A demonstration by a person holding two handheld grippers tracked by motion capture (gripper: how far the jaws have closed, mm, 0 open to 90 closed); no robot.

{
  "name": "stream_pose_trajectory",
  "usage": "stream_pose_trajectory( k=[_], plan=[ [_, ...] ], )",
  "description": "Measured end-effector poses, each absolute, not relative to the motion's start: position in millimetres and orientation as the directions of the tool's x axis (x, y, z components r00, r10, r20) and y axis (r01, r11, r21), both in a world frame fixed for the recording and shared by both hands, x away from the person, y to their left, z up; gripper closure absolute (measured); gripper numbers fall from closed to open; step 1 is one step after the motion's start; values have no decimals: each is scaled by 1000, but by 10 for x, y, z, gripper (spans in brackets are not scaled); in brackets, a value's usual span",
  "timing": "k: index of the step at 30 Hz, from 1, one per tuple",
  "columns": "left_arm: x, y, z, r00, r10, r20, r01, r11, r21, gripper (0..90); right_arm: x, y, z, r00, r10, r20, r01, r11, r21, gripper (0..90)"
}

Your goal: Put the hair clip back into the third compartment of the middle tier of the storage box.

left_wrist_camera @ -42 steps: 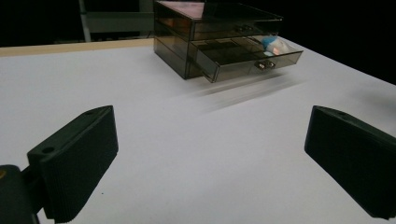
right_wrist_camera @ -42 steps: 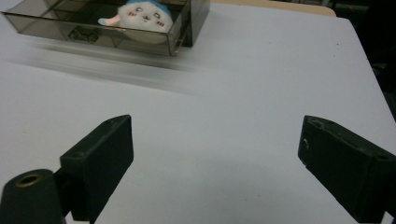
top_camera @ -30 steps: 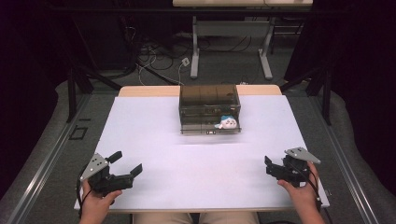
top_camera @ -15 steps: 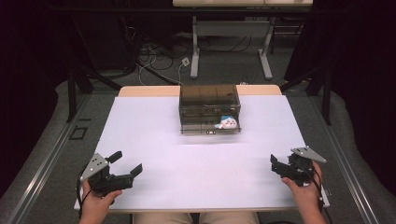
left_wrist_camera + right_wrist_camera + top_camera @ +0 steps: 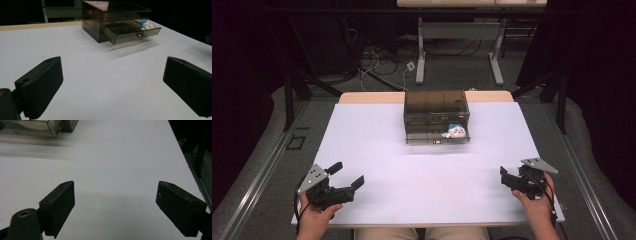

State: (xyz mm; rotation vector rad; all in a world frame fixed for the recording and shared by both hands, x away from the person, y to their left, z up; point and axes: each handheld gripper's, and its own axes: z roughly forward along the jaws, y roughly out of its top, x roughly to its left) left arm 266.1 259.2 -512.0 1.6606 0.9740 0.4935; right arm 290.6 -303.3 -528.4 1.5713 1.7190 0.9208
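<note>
A smoky see-through drawer box stands at the back middle of the white table. Its bottom drawer is pulled out, and a small white and blue toy lies in its right end. My left gripper rests at the front left, open, with bare table between its jaws; the box and toy lie far ahead of it. My right gripper sits at the front right. Its jaws have just been closing partway; they stand apart with nothing between them.
Behind the table are a desk frame and loose cables on the floor. Metal rails run along both sides. The table's right edge lies close beside my right gripper.
The right gripper's jaws stand narrower than a second ago, and that hand has shifted slightly. The left gripper, the box and the toy have not moved.
</note>
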Motion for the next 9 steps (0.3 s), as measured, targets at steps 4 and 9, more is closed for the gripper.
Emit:
stream_pose_trajectory(
  k=[4,9],
  plan=[
    [2658,2595,-5118,576,802,-156,350,-70,934,28,2906,-3033,-5280,-95,996,-5,559,57,827,151],
    [2663,2598,-5121,577,803,-151,345,-72,936,28,2909,-3033,-5286,-90,996,6,556,46,830,153]
  ],
)
